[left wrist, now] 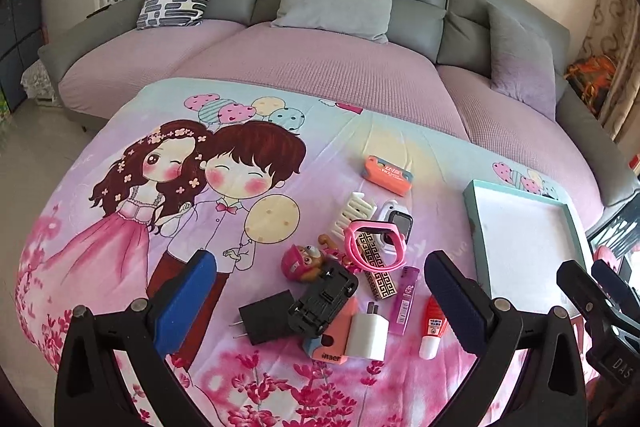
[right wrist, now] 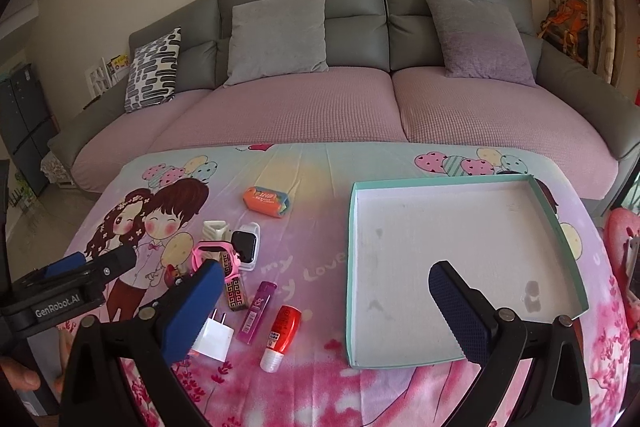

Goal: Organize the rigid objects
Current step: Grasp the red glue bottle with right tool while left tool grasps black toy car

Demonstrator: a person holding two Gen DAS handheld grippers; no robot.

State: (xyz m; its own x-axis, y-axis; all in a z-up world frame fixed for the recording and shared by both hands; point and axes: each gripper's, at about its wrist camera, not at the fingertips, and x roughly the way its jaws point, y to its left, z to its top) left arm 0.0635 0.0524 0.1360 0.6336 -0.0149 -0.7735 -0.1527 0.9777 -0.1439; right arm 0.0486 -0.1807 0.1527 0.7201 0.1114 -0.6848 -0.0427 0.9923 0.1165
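Both tools hang above the near edge of the worktop [left wrist: 120,163] with nothing in them: our left tool [left wrist: 320,291] has its fingers spread wide, framing the heap of small things, and our right tool [right wrist: 326,303] is just as wide apart, its right finger over the tray. We judge this spread to be readiness for a first pick. Beneath the left tool lie the black adapter [left wrist: 266,321], a black clip-like holder [left wrist: 322,297] resting on it, the white charger [left wrist: 368,335], a purple lead case [left wrist: 406,301] and the red correction pen [left wrist: 432,325], touching or just beside one another. Farther out sit the pink band [left wrist: 374,245], the smartwatch [left wrist: 396,223] and, apart, an orange box [left wrist: 388,175]. The teal tray [right wrist: 352,267] waits empty to the right, presumably the place for everything.
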